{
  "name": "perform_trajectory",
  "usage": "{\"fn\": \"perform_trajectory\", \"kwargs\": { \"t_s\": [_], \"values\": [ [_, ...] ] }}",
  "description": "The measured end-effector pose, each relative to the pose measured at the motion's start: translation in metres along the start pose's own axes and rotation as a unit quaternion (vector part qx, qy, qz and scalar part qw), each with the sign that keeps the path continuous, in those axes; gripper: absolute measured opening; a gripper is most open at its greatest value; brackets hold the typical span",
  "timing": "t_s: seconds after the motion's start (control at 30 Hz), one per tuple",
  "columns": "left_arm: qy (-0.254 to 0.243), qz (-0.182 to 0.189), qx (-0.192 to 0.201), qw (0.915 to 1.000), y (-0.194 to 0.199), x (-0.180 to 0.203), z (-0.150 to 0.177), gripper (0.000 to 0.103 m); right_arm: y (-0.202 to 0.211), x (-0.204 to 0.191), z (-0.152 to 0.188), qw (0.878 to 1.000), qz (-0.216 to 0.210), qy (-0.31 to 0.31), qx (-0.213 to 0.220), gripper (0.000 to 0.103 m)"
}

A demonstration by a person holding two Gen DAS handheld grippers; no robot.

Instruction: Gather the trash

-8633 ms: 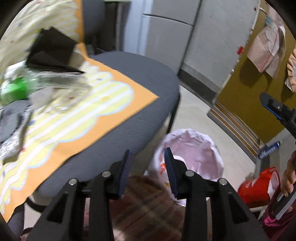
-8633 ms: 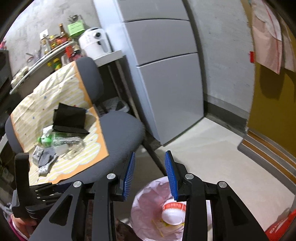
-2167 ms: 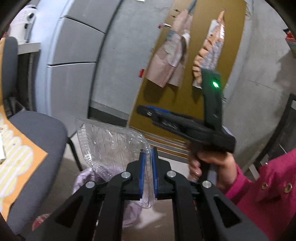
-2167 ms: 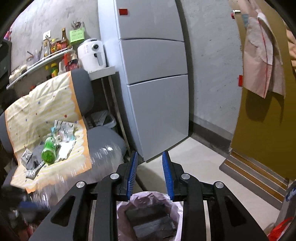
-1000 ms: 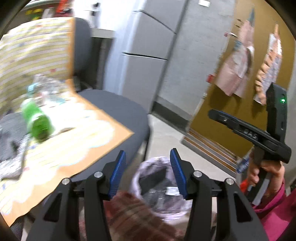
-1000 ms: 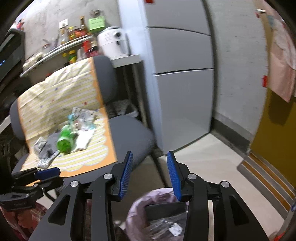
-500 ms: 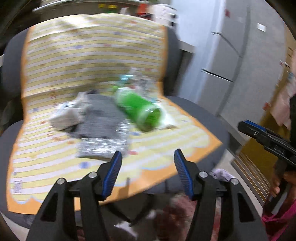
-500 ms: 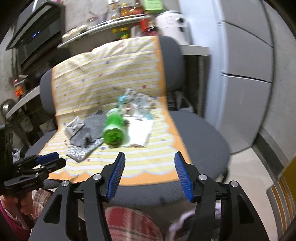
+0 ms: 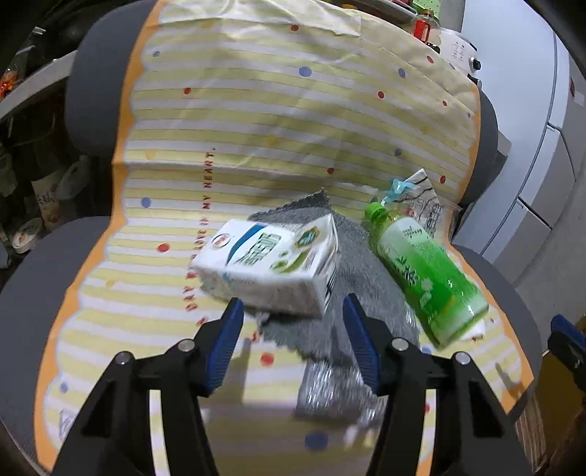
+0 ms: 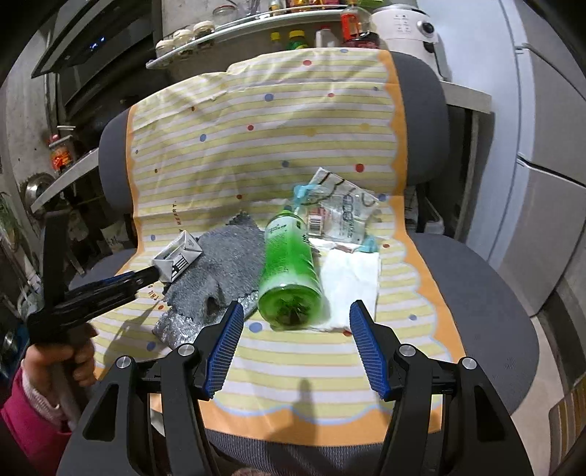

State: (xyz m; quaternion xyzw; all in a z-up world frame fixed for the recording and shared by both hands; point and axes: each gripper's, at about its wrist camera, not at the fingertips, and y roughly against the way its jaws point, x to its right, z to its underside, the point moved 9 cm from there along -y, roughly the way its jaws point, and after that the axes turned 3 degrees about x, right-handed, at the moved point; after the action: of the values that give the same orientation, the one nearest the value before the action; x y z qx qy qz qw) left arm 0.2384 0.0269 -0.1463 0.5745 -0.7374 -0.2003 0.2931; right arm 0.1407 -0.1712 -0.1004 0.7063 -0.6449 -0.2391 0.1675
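A white drink carton [image 9: 269, 258] lies on a grey cloth [image 9: 366, 289] on the chair seat. My left gripper [image 9: 291, 316] is open, its blue fingertips just in front of the carton on either side. A green bottle [image 10: 289, 272] lies on its side with its base toward me. My right gripper [image 10: 295, 320] is open right in front of that base. The bottle [image 9: 425, 271] sits right of the carton in the left wrist view. A white napkin [image 10: 349, 283], a clear printed wrapper [image 10: 338, 212] and a silver foil wrapper [image 10: 175, 329] also lie on the seat.
All the trash rests on a yellow striped mat [image 10: 293, 369] draped over a grey office chair [image 10: 490, 307]. A shelf with jars [image 10: 256, 18] and a white appliance [image 10: 408, 23] stand behind the chair. Grey cabinets [image 10: 549, 183] are at the right. A hand [image 10: 67, 359] holds the left gripper.
Both grippers have swung from the bin on the floor to the chair seat and moved in close to the trash. The left came up to the carton, the right to the green bottle.
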Motion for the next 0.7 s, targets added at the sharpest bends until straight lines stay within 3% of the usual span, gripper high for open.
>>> {"fn": "perform_trajectory", "kwargs": {
  "t_s": [0.1,0.23,0.5,0.53,0.6,0.67,0.7],
  "values": [
    [-0.015,0.003,0.007,0.9999,-0.006,0.006,-0.006,0.055,-0.004,-0.002,0.000,1.000,0.000,0.004,-0.003,0.061],
    [0.003,-0.020,-0.023,0.9995,-0.008,-0.014,0.003,0.055,-0.006,-0.002,0.000,1.000,0.001,0.003,-0.005,0.061],
    [0.033,-0.138,-0.043,0.9890,0.028,-0.095,0.019,0.055,-0.011,-0.009,0.002,1.000,-0.007,0.002,-0.003,0.061],
    [0.035,-0.132,-0.037,0.9899,0.031,-0.096,0.017,0.054,-0.013,-0.012,0.002,1.000,-0.011,0.003,-0.004,0.061],
    [0.032,-0.103,-0.033,0.9937,0.034,-0.085,0.014,0.058,-0.014,-0.016,0.003,1.000,-0.015,0.005,-0.004,0.061],
    [0.026,-0.082,-0.028,0.9959,0.033,-0.070,0.009,0.084,-0.015,-0.019,0.002,1.000,-0.018,0.006,-0.003,0.064],
    [0.024,-0.076,-0.021,0.9966,0.032,-0.061,0.005,0.087,-0.015,-0.019,0.001,1.000,-0.019,0.005,-0.002,0.067]
  ]
}}
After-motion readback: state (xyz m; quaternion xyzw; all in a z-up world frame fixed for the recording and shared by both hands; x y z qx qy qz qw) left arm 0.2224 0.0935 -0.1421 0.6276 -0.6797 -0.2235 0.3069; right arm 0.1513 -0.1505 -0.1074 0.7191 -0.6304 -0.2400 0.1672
